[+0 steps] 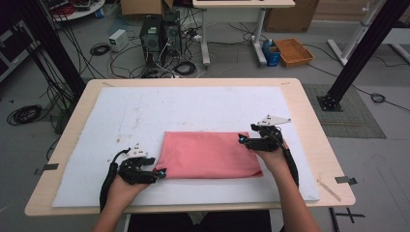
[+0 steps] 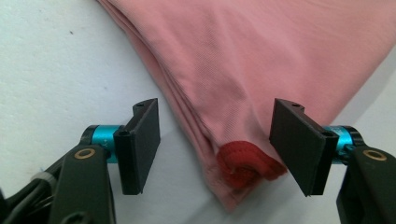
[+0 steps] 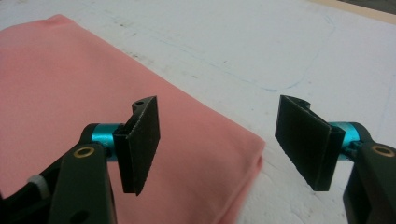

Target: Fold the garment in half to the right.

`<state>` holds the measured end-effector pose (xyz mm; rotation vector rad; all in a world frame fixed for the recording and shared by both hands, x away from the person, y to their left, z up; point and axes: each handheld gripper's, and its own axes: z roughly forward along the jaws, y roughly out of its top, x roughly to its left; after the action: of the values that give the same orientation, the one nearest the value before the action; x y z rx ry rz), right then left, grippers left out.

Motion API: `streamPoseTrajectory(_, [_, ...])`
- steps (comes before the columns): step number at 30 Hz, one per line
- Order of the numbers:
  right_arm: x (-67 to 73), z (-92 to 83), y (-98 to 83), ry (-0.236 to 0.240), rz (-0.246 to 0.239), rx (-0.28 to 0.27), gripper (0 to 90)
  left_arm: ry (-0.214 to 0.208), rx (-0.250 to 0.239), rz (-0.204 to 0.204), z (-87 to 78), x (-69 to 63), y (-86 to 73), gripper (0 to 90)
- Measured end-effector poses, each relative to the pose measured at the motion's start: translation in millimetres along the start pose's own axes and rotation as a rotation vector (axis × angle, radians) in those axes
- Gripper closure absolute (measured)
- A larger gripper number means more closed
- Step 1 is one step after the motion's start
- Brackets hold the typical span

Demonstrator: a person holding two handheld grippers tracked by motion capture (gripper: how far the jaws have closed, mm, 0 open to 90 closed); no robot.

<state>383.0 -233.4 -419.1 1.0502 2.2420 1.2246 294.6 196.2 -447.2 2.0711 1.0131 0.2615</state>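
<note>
Both grippers, left (image 1: 162, 172) and right (image 1: 240, 139), stand open at the folded pink cloth's (image 1: 208, 154) corners; next they need to pinch.

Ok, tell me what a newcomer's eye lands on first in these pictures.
The folded pink cloth stands out first, lying on the white pad toward the near edge of the table. Next, the two black claws at its ends: the left claw at the near left corner, the right claw at the far right corner, both with jaws apart. In the left gripper view, a red trim peeks from the cloth's corner between the jaws.
</note>
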Motion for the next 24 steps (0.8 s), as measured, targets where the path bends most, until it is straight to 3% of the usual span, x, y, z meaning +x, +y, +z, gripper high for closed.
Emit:
streamPoseTrajectory(4, [4.0,1.6,0.8,0.004,-0.012,0.011,30.9,-0.008,-0.006,-0.004,-1.5,-1.4,-1.8,42.0])
streamPoseTrajectory(10, [3.9,0.7,0.8,0.001,-0.011,0.012,30.9,-0.043,-0.054,-0.028,-6.5,-1.2,-12.4,50.4])
streamPoseTrajectory(16, [7.4,2.1,2.1,0.009,-0.018,0.015,30.9,-0.055,-0.048,-0.017,-9.9,-5.0,-16.1,58.1])
streamPoseTrajectory(19, [11.6,3.4,5.0,0.022,-0.030,0.013,30.9,-0.086,-0.048,-0.014,-10.6,-3.9,-17.8,66.5])
streamPoseTrajectory(24, [21.7,8.9,15.1,0.051,-0.066,0.017,31.0,-0.119,-0.054,-0.019,-10.4,-3.2,-19.4,73.0])
